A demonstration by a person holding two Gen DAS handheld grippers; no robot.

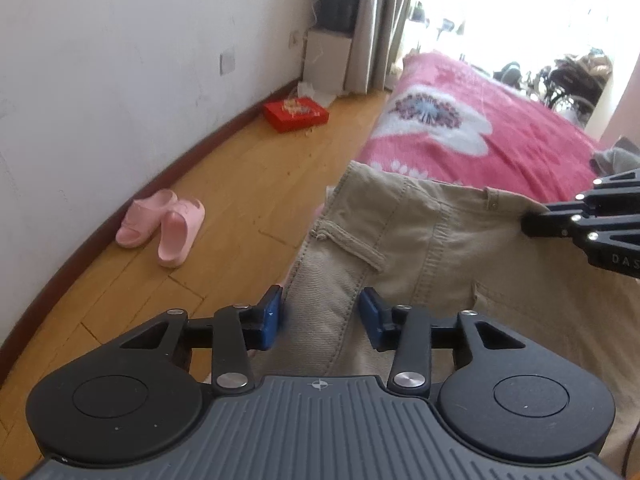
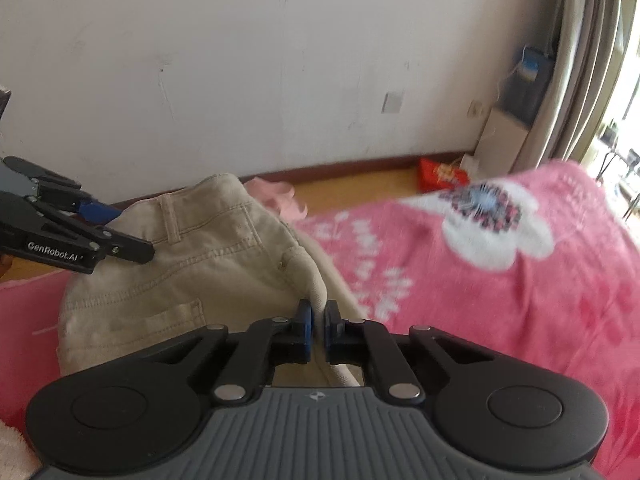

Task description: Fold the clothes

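While the right gripper (image 2: pixel 318 312) pinched the khaki trousers' (image 1: pixel 420 248) waistband corner, their waistband ran leftward to the left gripper (image 1: pixel 320 312), jaws parted, apparently astride the opposite edge.

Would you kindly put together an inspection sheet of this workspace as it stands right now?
Surface: bed under a pink floral blanket.
Job's things: beige cotton trousers lie at the bed's edge, waistband towards the left gripper.
Clutter: pair of pink rubber slippers and a red flat box on the wooden floor; grey garment on the bed.
Grippers: left gripper open, its jaws astride the waistband; right gripper shut on a fold of the trousers.
Cables: thin white lead near the curtain.
Surroundings: scuffed white wall, grey curtain, bright window.
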